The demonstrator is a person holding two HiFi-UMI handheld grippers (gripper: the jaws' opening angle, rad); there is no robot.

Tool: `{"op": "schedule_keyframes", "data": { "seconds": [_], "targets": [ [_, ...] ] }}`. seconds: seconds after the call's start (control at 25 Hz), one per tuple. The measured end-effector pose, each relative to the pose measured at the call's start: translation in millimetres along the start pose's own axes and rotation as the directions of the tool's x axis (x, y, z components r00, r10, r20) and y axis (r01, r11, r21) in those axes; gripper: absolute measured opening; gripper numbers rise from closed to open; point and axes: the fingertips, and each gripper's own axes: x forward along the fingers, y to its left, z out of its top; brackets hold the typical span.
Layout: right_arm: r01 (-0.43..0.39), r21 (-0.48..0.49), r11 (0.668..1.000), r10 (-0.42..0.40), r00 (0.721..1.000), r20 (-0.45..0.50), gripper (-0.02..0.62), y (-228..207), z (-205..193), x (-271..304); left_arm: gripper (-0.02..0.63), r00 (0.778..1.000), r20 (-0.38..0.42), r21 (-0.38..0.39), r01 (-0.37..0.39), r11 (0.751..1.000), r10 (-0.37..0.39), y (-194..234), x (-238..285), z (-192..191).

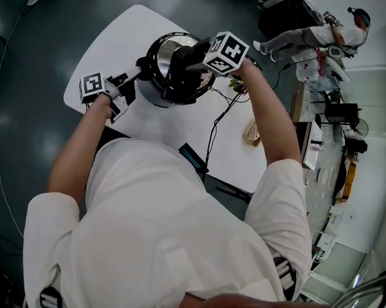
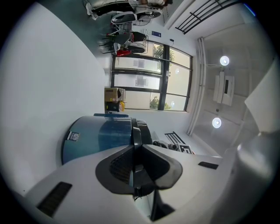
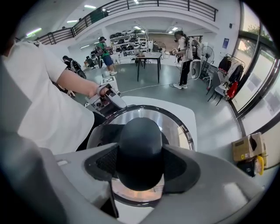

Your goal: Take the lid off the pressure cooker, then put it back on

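Dark floor surrounds a white tabletop [image 1: 173, 129], and the cooker [image 1: 153, 91] stands on it toward the far edge. The left tool [image 1: 127, 79] is clamped on the cooker's thin black side handle [image 2: 136, 140] — the blue body lies just beyond the jaws. The right tool [image 1: 192, 62] grips the lid's black knob [image 3: 140, 148] from above, one jaw on each side. The lid [image 1: 169, 49] — shiny steel with a dark rim — sits on the cooker. Cables [image 1: 217, 120] trail over the tabletop beside it.
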Motion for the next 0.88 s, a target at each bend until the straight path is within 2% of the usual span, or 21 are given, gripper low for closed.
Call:
{"op": "schedule_keyframes", "data": {
  "seconds": [0.2, 0.6, 0.88],
  "targets": [
    [-0.004, -0.06, 0.998, 0.004, 1.0, -0.002, 0.282, 0.5, 0.7, -0.9, 0.06, 1.0, -0.012, 0.01, 0.015, 1.0, -0.015, -1.3, 2.3, 1.7],
    [-0.029, -0.159, 0.987, 0.03, 1.0, 0.004, 0.287, 4.1, -2.6, -2.4, 0.06, 0.999, -0.033, 0.003, -0.004, 1.0, 0.004, -1.0, 2.3, -2.8],
    [-0.038, -0.247, 0.968, 0.036, 0.999, -0.011, 0.288, 6.6, -1.0, -6.8, 0.06, 0.999, -0.05, 0.004, -0.014, 1.0, 0.014, -7.0, 2.8, -4.1]
  ]
}}
